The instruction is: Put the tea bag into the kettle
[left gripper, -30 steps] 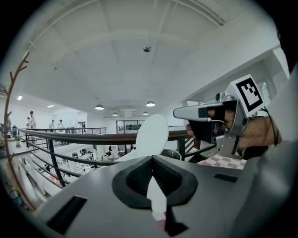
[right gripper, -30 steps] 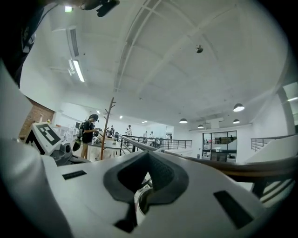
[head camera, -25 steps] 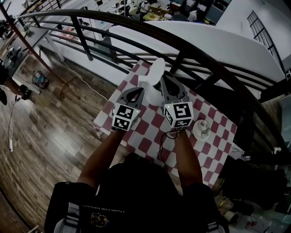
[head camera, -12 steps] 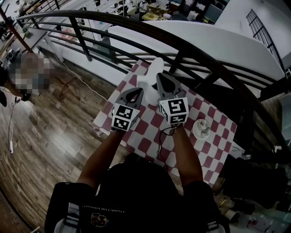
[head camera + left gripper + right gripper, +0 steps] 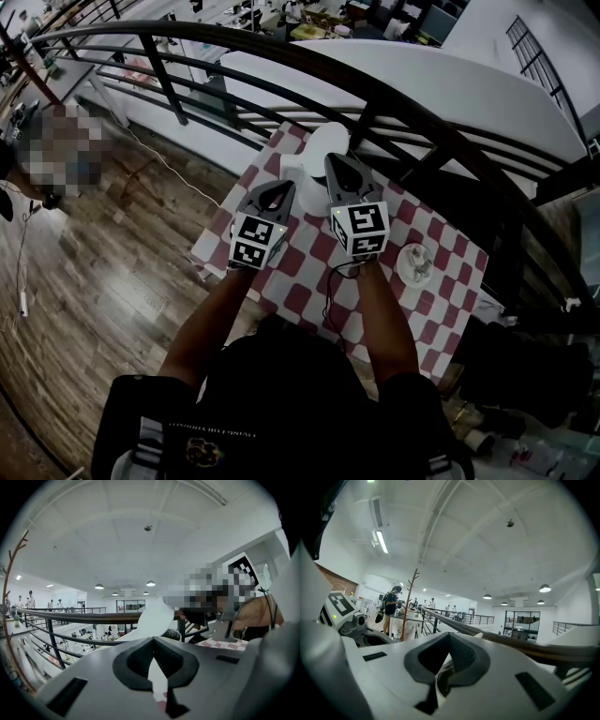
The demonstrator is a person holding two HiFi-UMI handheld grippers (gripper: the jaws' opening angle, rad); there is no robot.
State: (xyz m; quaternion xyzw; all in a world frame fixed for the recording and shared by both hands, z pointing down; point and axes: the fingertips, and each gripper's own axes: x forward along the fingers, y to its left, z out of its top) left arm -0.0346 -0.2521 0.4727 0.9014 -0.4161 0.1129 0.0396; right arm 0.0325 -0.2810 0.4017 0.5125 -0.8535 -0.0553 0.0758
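Observation:
A white kettle (image 5: 317, 150) stands at the far end of the checked table (image 5: 309, 272), by the railing, with its lid (image 5: 154, 619) tipped up. My right gripper (image 5: 337, 161) is shut, its tips at the kettle's top. A shiny curved rim (image 5: 439, 679) shows just under its jaws (image 5: 449, 635); I see nothing held between them. My left gripper (image 5: 278, 187) is shut too, beside the kettle's left side, and the kettle's white body shows past its jaws (image 5: 154, 639). A small white dish (image 5: 415, 265) at the right holds a small pale item, possibly the tea bag.
A dark curved railing (image 5: 394, 103) runs just behind the table, with a drop to a lower floor beyond. Wooden floor (image 5: 103, 262) lies to the left. A black cable (image 5: 333, 300) trails over the cloth near my right arm.
My right gripper has shifted slightly left and toward the kettle. More of the kettle's lid now shows. The left gripper has stayed still.

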